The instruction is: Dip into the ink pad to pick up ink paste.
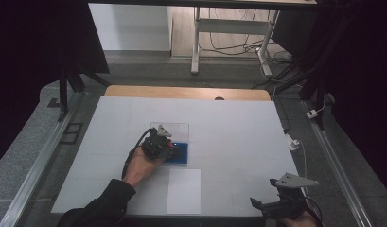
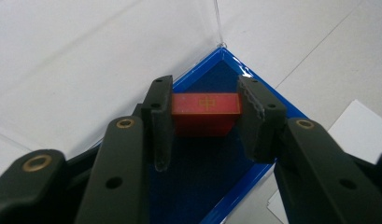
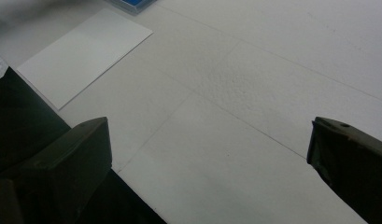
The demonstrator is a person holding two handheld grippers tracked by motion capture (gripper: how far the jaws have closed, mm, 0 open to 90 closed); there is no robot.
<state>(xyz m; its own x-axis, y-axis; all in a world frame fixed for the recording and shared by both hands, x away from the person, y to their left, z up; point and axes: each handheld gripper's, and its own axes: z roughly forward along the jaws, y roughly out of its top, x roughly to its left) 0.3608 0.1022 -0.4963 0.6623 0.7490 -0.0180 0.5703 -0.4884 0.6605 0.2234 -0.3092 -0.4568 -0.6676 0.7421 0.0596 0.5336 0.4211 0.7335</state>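
Observation:
A small red block (image 2: 206,112) with a faint gold mark on top sits between the pads of my left gripper (image 2: 205,105), which is shut on it. The block hangs just over the floor of a blue tray (image 2: 226,186) with clear plastic walls (image 2: 216,23), close to the tray's far corner. In the high view the left gripper (image 1: 159,143) reaches down into that tray (image 1: 182,155) at the middle of the white table. My right gripper (image 1: 267,196) rests at the table's near right edge. Its jaws stand wide open (image 3: 209,140) over bare white surface, with nothing between them.
A white sheet of paper (image 1: 184,189) lies in front of the tray, also seen in the right gripper view (image 3: 81,51). A wooden strip (image 1: 186,92) marks the table's far edge. Metal rails (image 1: 39,161) run along both sides.

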